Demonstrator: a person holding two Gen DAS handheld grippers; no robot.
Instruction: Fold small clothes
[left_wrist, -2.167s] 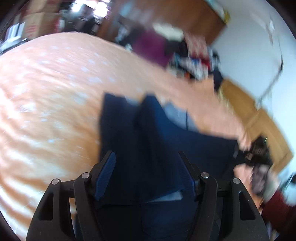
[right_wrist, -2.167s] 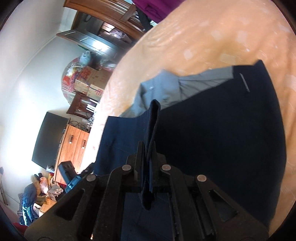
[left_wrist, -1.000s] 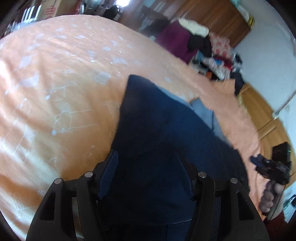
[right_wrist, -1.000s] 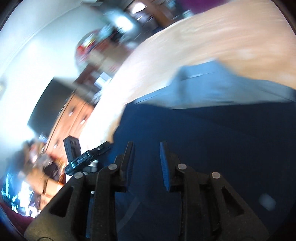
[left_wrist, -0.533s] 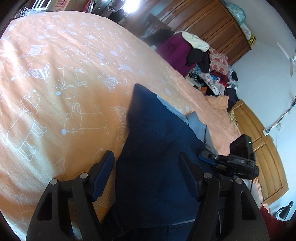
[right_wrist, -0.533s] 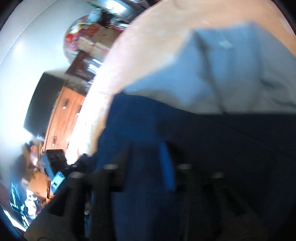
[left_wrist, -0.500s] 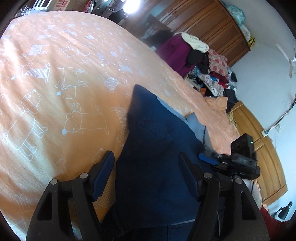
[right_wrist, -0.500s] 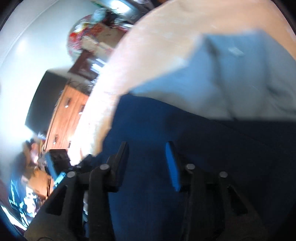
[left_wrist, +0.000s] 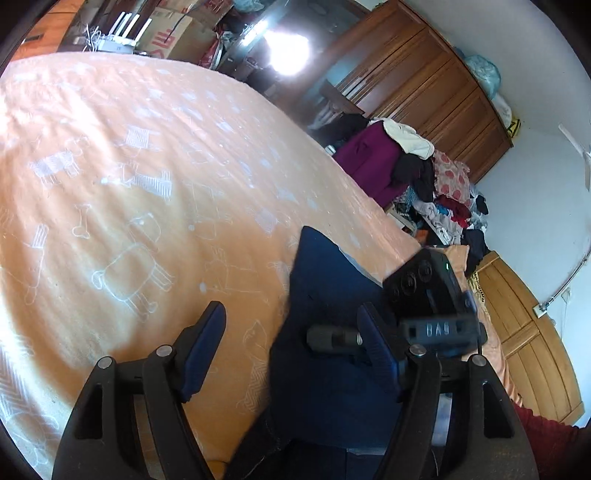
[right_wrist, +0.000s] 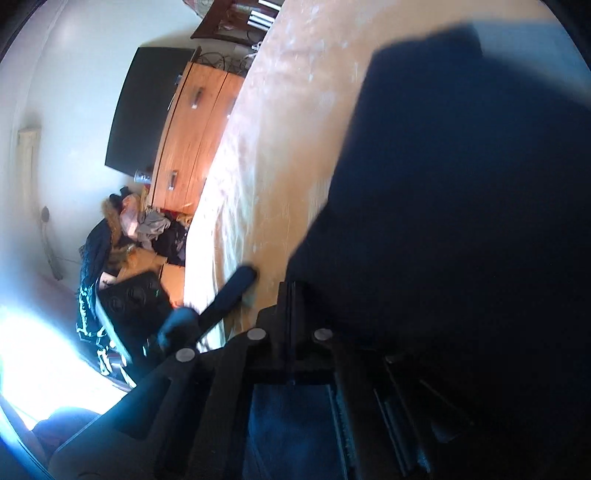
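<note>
A dark navy garment (left_wrist: 325, 295) lies on the orange bedsheet (left_wrist: 129, 184), with a strip of light grey-blue cloth (left_wrist: 354, 260) showing at its far edge. My left gripper (left_wrist: 291, 332) is open just above the sheet; its right finger is over the garment's near part and its left finger is over bare sheet. The right gripper's black body (left_wrist: 424, 295) hangs over the garment on the right. In the right wrist view my right gripper (right_wrist: 291, 299) has its jaws together at the edge of the navy garment (right_wrist: 461, 221), which fills the right half, blurred.
The sheet (right_wrist: 280, 147) carries white animal drawings. Beyond the bed are a purple-draped pile of clothes (left_wrist: 373, 162), wooden wardrobes (left_wrist: 424, 92) and cardboard boxes (left_wrist: 173, 33). A wooden dresser (right_wrist: 188, 136) and a dark screen (right_wrist: 140, 107) stand past the bed's edge. A red sleeve (left_wrist: 546, 443) shows at the lower right.
My right gripper has shut; half a second ago its fingers stood apart over the cloth. It has come in close beside my left gripper. The left gripper has shifted left, now partly over bare sheet.
</note>
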